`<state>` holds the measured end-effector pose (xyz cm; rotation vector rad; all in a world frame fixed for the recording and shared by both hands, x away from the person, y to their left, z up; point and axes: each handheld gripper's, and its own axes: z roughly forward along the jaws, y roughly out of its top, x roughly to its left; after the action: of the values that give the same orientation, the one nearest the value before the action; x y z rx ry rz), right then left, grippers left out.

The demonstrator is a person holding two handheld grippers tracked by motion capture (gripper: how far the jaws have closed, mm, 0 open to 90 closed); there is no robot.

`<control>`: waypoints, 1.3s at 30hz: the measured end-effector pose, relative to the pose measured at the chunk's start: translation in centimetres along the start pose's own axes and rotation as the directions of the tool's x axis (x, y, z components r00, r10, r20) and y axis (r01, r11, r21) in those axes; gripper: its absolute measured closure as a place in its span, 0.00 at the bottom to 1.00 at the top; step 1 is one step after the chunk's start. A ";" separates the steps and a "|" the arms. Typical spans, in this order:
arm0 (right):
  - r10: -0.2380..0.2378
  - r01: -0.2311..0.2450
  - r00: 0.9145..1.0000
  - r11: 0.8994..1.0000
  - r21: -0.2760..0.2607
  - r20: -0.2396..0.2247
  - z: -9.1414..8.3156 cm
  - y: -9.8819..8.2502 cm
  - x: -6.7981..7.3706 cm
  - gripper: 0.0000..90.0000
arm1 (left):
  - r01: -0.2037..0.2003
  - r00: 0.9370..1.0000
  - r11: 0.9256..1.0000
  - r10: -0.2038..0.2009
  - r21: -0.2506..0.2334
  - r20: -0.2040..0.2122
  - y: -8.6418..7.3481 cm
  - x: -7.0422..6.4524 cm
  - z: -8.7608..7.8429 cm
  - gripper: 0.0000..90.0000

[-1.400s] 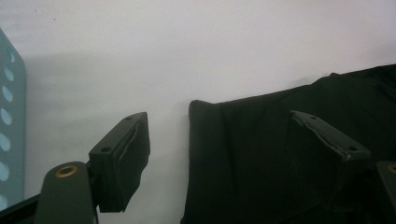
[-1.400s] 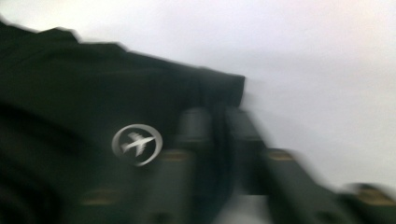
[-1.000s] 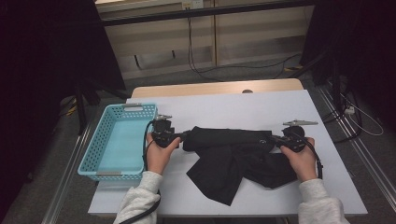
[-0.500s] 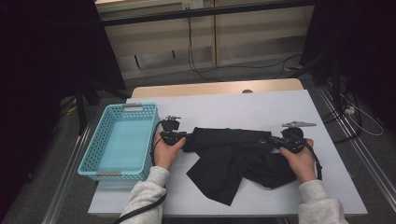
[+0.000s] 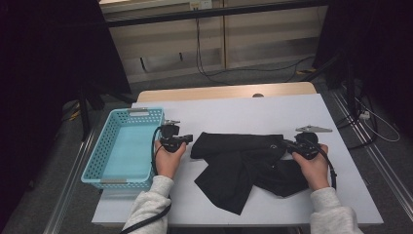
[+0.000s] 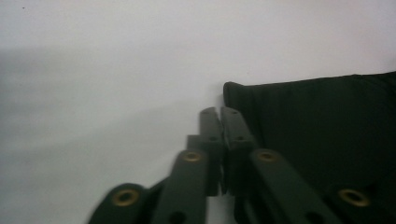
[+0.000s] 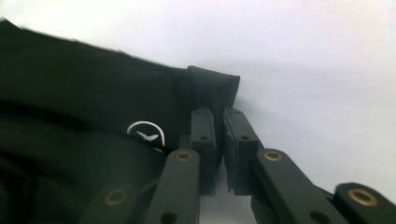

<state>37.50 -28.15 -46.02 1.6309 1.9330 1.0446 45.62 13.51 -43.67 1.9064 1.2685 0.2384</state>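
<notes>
White bird logo point(image 7: 145, 134) on black garment point(image 7: 70, 102)

My right claw point(image 7: 219, 116) has its two black jaws pinched together on a folded corner of the black garment point(image 7: 84, 102). A small white round logo point(image 7: 146, 133) sits just beside them. Pale tabletop point(image 7: 317, 93) spreads beyond.

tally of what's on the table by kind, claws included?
Black garment: 1
Light blue basket: 1
Claws: 2, the left claw and the right claw, one at each end of the garment
Total: 4
</notes>
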 end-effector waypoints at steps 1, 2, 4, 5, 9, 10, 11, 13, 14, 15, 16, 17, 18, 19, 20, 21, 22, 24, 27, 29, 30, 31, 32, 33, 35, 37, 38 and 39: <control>-0.008 0.008 1.000 1.000 0.005 0.015 0.1 0.0 0.0 0.93 | -0.002 1.000 1.000 0.002 0.001 0.000 0.0 0.0 0.1 0.83; -0.015 0.015 1.000 1.000 0.005 0.022 0.2 0.0 0.0 0.93 | -0.006 1.000 1.000 0.006 0.002 -0.005 0.1 -0.1 0.2 0.74; -0.018 0.019 0.997 1.000 -0.011 0.079 0.1 0.2 -0.1 0.90 | 0.000 1.000 1.000 0.000 0.005 0.003 0.2 0.0 0.5 0.62; -0.017 0.019 0.995 1.000 -0.022 0.102 0.0 0.2 -0.2 0.89 | -0.001 1.000 1.000 0.001 0.010 0.006 0.2 0.0 0.5 0.56; 0.013 -0.009 0.995 0.999 -0.039 0.096 -0.5 0.5 -1.0 0.81 | -0.020 1.000 0.999 0.019 0.027 0.022 0.2 -0.1 0.7 0.49; 0.032 -0.029 0.996 0.999 -0.043 0.083 -0.5 0.5 -1.2 0.77 | -0.025 0.999 0.999 0.024 0.031 0.021 0.2 -0.2 0.8 0.47; 0.042 -0.038 0.996 0.998 -0.048 0.078 -0.6 0.5 -1.3 0.73 | -0.032 0.999 0.999 0.031 0.031 0.021 0.2 -0.2 0.9 0.45; 0.042 -0.038 0.997 0.997 -0.065 0.062 -0.6 0.6 -1.3 0.65 | -0.052 0.998 0.998 0.051 0.036 0.019 0.2 -0.3 1.0 0.42; 0.042 -0.038 0.997 0.997 -0.066 0.059 -0.6 0.7 -1.2 0.62 | -0.062 0.998 0.997 0.062 0.037 0.019 0.2 -0.4 1.1 0.41; 0.036 -0.032 0.997 0.997 -0.070 0.062 -0.6 0.7 -1.2 0.60 | -0.077 0.997 0.997 0.076 0.032 0.025 0.2 -0.4 1.2 0.40; 0.031 -0.027 0.998 0.997 -0.071 0.055 -0.7 0.9 -1.1 0.59 | -0.084 0.996 0.996 0.084 0.031 0.018 0.2 -0.5 1.2 0.40; 0.032 -0.028 0.998 0.997 -0.065 0.046 -0.7 0.9 -1.0 0.57 | -0.097 0.995 0.994 0.097 0.042 0.018 0.2 -0.5 1.2 0.41; 0.031 -0.029 0.999 0.998 -0.061 0.031 -0.7 1.0 -1.0 0.55 | -0.100 0.995 0.994 0.099 0.041 0.017 0.2 -0.5 1.2 0.41; 0.029 -0.028 0.999 0.998 -0.052 0.024 -0.6 1.1 -0.9 0.55 | -0.103 0.995 0.994 0.103 0.037 0.014 0.1 -0.6 1.3 0.41; 0.024 -0.022 0.999 0.998 -0.051 0.024 -0.5 1.1 -0.9 0.56 | -0.109 0.994 0.994 0.108 0.032 0.011 0.1 -0.6 1.3 0.41; 0.020 -0.020 1.000 0.999 -0.046 0.017 -0.4 1.1 -0.8 0.56 | -0.112 0.994 0.993 0.111 0.030 0.017 0.1 -0.7 1.3 0.41; 0.019 -0.018 1.000 0.999 -0.037 0.009 -0.3 1.1 -0.7 0.55 | -0.114 0.993 0.993 0.113 0.031 0.026 0.1 -0.7 1.4 0.41; 0.020 -0.020 1.000 1.000 0.003 0.003 0.1 0.9 -0.5 0.56 | -0.125 0.992 0.991 0.124 0.042 0.029 0.0 -0.8 1.4 0.42; 0.026 -0.028 0.999 0.999 0.037 0.040 0.5 0.5 -0.4 0.56 | -0.149 0.989 0.988 0.147 0.050 0.028 -0.1 -1.0 1.6 0.43; 0.006 -0.008 0.999 0.999 0.040 0.051 0.5 0.4 -0.1 0.56 | -0.160 0.987 0.986 0.158 0.052 0.026 -0.2 -1.2 1.5 0.43; -0.009 0.007 0.998 0.999 0.040 0.056 0.5 0.3 0.0 0.56 | -0.154 0.988 0.987 0.153 0.048 0.026 -0.2 -1.3 1.5 0.43; -0.010 0.007 0.998 0.999 0.037 0.063 0.5 0.2 0.1 0.56 | -0.160 0.987 0.986 0.159 0.046 0.023 -0.2 -1.3 1.5 0.43; -0.009 0.007 0.998 0.999 0.038 0.067 0.4 0.2 0.2 0.56 | -0.162 0.987 0.986 0.161 0.042 0.020 -0.2 -1.3 1.5 0.43; -0.009 0.006 0.997 0.999 0.041 0.070 0.4 0.2 0.3 0.56 | -0.169 0.986 0.985 0.168 0.043 0.020 -0.2 -1.3 1.5 0.43; -0.009 0.006 0.997 0.999 0.046 0.076 0.3 0.1 0.5 0.56 | -0.162 0.987 0.986 0.161 0.045 0.024 -0.3 -1.2 1.6 0.43; -0.017 0.013 0.997 0.999 0.045 0.080 0.3 0.1 0.6 0.56 | -0.164 0.986 0.986 0.163 0.042 0.017 -0.3 -1.3 1.7 0.43; -0.017 0.013 0.996 0.999 0.045 0.082 0.3 0.0 0.7 0.56 | -0.160 0.987 0.986 0.158 0.048 0.027 -0.3 -1.3 1.7 0.44; -0.016 0.012 0.997 0.999 0.046 0.082 0.3 0.0 0.7 0.56 | -0.161 0.987 0.985 0.160 0.056 0.029 -0.4 -1.4 1.8 0.44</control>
<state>37.60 -27.40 -46.09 1.6557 1.9254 0.9196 45.73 11.48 -44.78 2.0580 1.1174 0.2636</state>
